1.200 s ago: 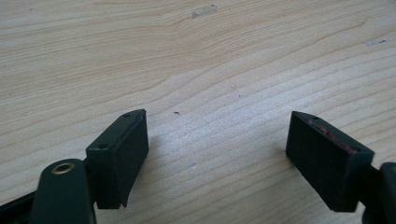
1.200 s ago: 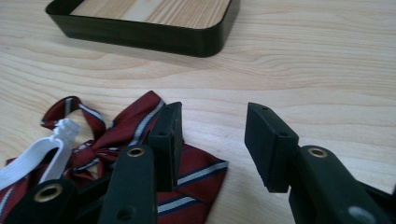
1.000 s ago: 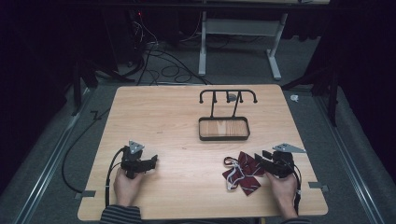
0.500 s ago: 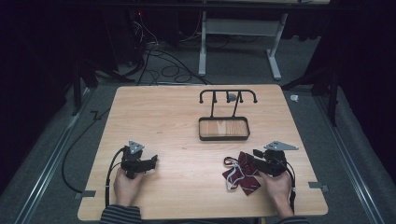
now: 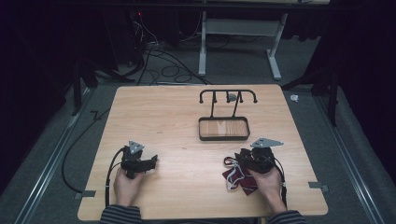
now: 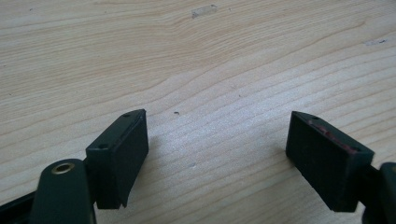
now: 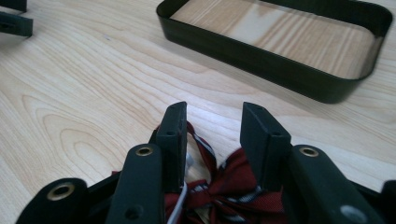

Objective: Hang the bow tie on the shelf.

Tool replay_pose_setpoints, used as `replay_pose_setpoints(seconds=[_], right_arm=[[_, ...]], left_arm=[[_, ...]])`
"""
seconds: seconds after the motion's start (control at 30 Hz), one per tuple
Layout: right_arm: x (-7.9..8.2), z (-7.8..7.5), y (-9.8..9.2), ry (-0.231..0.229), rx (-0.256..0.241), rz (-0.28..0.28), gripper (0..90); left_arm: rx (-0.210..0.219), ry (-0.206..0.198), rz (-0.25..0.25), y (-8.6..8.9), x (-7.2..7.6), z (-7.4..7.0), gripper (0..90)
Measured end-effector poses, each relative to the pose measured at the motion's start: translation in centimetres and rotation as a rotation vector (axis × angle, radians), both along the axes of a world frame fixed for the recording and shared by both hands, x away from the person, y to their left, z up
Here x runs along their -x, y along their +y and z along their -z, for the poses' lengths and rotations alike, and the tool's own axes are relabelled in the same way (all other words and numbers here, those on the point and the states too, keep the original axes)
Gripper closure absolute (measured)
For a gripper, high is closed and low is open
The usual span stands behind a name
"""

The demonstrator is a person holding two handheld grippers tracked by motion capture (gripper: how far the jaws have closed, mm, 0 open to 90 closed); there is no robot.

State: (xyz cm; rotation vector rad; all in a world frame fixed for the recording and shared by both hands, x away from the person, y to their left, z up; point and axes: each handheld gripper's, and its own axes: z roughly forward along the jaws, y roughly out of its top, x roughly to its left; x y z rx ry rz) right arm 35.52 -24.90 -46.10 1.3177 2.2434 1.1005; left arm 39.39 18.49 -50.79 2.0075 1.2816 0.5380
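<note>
Right gripper view: my right gripper (image 7: 212, 140) released, jaws straddling red bow tie (image 7: 236, 186) | left gripper (image 6: 215, 154) released, bare table (image 6: 210, 60) beneath

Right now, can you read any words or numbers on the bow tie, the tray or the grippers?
None: no words, numbers or signs can be read.
The red striped bow tie bears stripes, no lettering.
The black tray is plain.
The left gripper and right gripper show screws, no labels.

Dark red striped bow tie (image 5: 240, 176), crumpled, on table's near-right part
</note>
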Motion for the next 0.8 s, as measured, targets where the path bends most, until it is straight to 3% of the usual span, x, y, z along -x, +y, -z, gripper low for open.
replay_pose_setpoints(seconds=[0.3, 0.63, 0.8], right_arm=[[-1.1, 0.3, 1.7, 0.036, 0.035, -0.049, 64.7], [-2.2, 1.4, 2.7, 0.100, 0.066, -0.067, 68.8], [-2.6, 1.7, 2.9, 0.110, 0.080, -0.068, 70.9]], left_arm=[[-0.001, 0.002, 0.000, 0.0, 0.0, 0.0, 21.6], [0.000, 0.000, 0.000, 0.0, 0.0, 0.0, 21.6], [0.000, 0.000, 0.000, 0.0, 0.0, 0.0, 21.6]])
